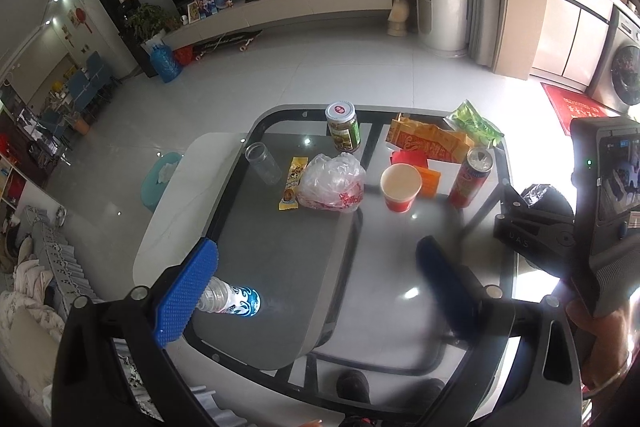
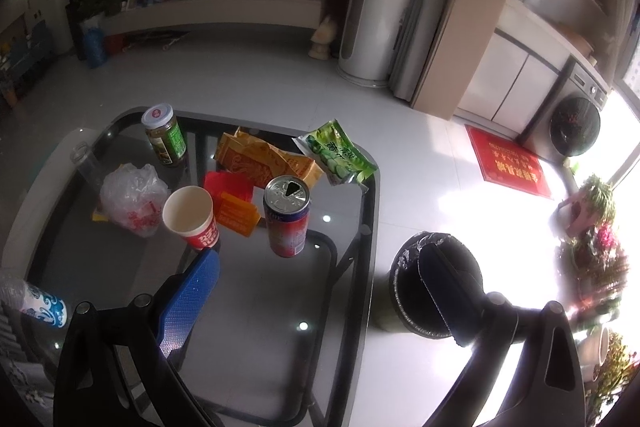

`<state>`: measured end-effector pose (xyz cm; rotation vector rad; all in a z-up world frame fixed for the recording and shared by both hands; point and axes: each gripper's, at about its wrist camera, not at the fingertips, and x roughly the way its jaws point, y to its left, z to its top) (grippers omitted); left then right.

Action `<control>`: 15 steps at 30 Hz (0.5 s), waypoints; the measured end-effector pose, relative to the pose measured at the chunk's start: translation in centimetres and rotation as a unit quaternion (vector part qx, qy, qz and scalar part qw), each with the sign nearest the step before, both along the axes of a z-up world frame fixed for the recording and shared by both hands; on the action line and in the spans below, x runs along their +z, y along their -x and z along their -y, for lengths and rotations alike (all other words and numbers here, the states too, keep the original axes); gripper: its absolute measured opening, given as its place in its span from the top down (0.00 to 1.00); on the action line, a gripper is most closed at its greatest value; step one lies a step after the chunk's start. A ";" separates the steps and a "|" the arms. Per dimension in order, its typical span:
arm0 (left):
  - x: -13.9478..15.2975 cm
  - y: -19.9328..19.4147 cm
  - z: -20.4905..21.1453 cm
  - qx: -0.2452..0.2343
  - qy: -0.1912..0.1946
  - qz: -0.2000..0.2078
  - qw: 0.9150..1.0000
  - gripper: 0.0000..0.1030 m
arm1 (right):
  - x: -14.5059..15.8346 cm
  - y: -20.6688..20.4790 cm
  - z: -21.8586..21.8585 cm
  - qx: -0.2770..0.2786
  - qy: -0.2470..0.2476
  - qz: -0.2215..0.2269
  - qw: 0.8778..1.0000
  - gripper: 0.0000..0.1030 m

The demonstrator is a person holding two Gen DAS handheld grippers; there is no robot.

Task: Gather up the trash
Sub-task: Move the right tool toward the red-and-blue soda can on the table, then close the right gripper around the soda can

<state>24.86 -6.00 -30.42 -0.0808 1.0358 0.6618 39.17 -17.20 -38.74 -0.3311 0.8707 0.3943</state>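
Glass tabletop (image 2: 352,307) carrying trash | both tongs (image 1: 316,267) (image 2: 320,287) hovering wide open, empty | bin (image 2: 436,291) waiting at 3 o'clock for drops

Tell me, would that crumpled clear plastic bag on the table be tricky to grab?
Probably floppy: the plastic bag is crumpled and thin, so it should squash between the jaws. It looks light and may slide on the glass table if pushed.

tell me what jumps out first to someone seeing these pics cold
A glass table cluttered with trash: a crumpled plastic bag in the middle, a red paper cup and an opened red can to its right, a green-labelled jar at the far edge. Both grippers hang open above it, and a black-lined bin waits on the floor beside the table.
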 end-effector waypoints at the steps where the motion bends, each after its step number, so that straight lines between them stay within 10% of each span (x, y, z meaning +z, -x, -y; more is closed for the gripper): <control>1: -0.2 -0.1 0.0 0.001 0.000 0.000 1.000 0.06 | -0.5 -0.2 0.0 -0.002 0.002 0.002 1.000 0.06; 15: -3.4 -0.4 -1.1 0.015 0.011 -0.017 1.000 0.06 | -6.9 -3.8 -2.5 -0.001 0.019 0.008 1.000 0.06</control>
